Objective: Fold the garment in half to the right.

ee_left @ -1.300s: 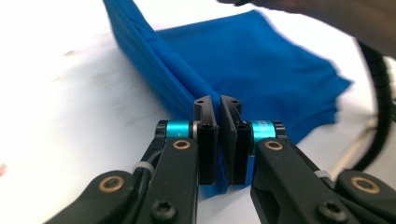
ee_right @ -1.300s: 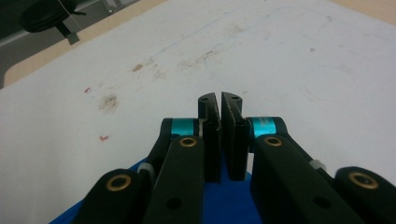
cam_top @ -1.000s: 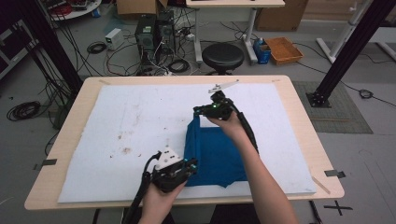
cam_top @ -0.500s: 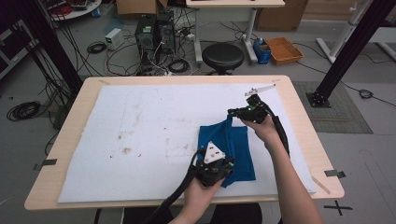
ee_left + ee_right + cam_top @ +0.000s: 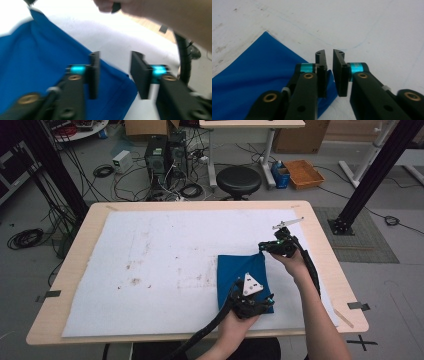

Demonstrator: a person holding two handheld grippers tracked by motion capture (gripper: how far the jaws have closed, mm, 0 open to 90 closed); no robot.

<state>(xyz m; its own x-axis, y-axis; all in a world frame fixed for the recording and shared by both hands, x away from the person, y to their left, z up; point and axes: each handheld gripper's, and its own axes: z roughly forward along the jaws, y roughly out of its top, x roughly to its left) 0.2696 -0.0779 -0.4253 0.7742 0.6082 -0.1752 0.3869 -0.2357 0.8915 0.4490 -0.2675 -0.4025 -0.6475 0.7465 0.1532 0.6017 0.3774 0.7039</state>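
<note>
A blue cloth (image 5: 242, 275) lies flat on the white mat (image 5: 165, 250), right of the table's middle. My left gripper (image 5: 262, 304) is at the cloth's near right corner. In the left gripper view it (image 5: 113, 56) is open, with the cloth's (image 5: 37, 50) edge running under the gap between its jaws. My right gripper (image 5: 264, 247) is at the cloth's far right corner. In the right gripper view it (image 5: 328, 53) has a narrow gap between its jaws. The cloth's (image 5: 249, 75) corner lies low in that gap, and white mat shows through at the tips.
The wooden table (image 5: 200, 205) carries the stained white mat over most of its top. A black stool (image 5: 238, 179), cables and computer boxes stand on the floor behind the far edge. A black frame post (image 5: 370, 175) rises at the right.
Both grippers have moved to the right, and the blue cloth has shifted right with them. The cloth now lies flat and looks narrower.
</note>
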